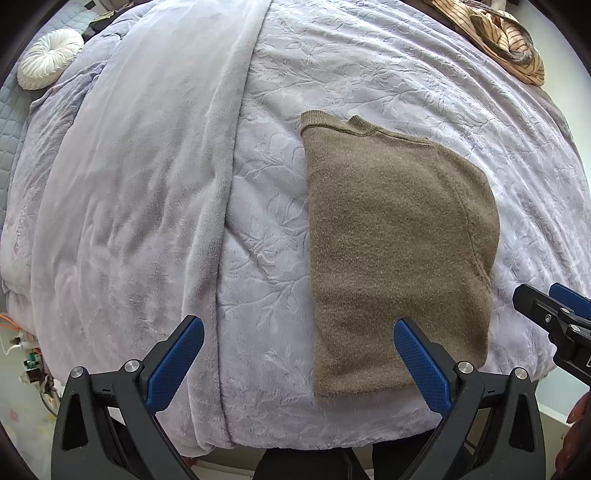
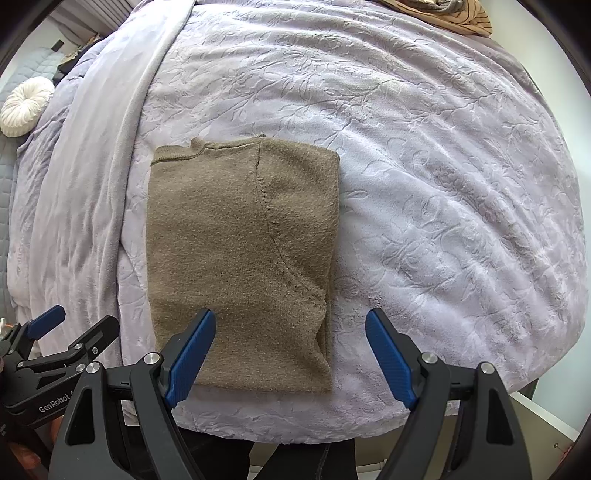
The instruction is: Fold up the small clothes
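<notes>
Empty parted tongs above folded brown sweater

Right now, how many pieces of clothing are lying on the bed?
2: a brown sweater folded near the front edge, and a striped garment bunched at the far right corner. More may lie out of view.

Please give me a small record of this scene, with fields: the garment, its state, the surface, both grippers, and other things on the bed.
garment: brown knit sweater
state: folded into a rough rectangle, lying flat, collar on the far side
surface: lilac embossed blanket on a bed
left gripper: open, holds nothing, above the sweater's near left edge
right gripper: open, holds nothing, above the sweater's near right corner
other things: round white cushion, striped tan cloth
</notes>
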`<state>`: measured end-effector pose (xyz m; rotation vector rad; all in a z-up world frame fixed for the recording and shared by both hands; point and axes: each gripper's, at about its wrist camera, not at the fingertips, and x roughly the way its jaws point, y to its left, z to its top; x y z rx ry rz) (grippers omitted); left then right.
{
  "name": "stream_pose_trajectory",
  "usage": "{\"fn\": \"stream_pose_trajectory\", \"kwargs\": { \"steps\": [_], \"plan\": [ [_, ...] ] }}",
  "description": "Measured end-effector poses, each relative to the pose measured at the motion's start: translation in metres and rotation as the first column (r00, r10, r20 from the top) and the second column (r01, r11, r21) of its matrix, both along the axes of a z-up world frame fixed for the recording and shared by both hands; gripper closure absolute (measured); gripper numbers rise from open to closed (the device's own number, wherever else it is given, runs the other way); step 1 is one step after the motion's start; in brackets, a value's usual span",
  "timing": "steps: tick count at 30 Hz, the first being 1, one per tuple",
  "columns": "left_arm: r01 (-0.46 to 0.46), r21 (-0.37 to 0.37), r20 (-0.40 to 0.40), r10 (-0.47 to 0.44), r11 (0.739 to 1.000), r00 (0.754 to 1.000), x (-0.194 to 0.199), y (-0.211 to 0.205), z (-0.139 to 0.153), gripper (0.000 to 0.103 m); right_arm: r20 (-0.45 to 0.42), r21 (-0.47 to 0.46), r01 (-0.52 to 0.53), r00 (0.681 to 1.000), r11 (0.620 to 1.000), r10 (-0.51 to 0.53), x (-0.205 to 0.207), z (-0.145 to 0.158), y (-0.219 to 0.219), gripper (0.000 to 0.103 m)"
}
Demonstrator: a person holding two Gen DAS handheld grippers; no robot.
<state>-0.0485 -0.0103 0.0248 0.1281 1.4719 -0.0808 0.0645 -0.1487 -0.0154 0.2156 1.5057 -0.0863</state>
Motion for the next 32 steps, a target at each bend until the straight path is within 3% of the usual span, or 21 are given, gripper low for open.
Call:
{"fn": "stream_pose_trajectory", "kwargs": {
  "steps": [32],
  "plan": [
    [0.008, 0.013, 0.003, -0.008, 1.000, 1.000, 0.0006, -0.0008, 0.0005, 0.000, 0.001, 0.000, 0.008, 1.000, 1.000, -0.008, -0.0023, -0.0011, 0.0048, 0.018]
  ]
}}
